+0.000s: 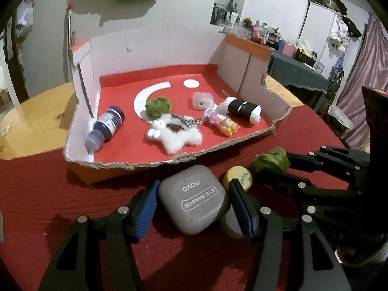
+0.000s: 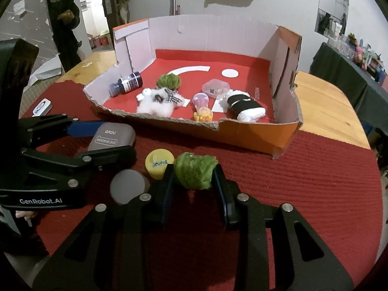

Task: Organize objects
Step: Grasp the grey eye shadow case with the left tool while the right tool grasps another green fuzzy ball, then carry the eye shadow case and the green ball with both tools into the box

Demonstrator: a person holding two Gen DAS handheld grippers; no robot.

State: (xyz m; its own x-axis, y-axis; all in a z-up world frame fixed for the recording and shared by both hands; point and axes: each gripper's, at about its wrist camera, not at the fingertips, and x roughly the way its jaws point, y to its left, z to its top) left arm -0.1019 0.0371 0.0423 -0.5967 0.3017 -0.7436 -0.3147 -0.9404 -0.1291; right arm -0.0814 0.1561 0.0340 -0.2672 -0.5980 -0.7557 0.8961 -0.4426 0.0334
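Left wrist view: left gripper pinching grey eye shadow case across its sides, blue pads flat against it, case low over red cloth just short of the cut-down cardboard box. Best to lift straight, clear the ragged front edge, set down in a bare red patch w/o knocking the white plush. Yellow cap and grey disc touching or just beside right pad, so watch for dragging them. Inside box: dark blue bottle on its side by left wall, green pompom, clear lidded tub, small figures, black-and-white roll. Right wrist view: right gripper squeezed onto second green pompom, fluff bulging past fingers; prob. resting on cloth, hard to tell. Same lift-over route, drop nr. its twin inside. Small white item on cloth far left.
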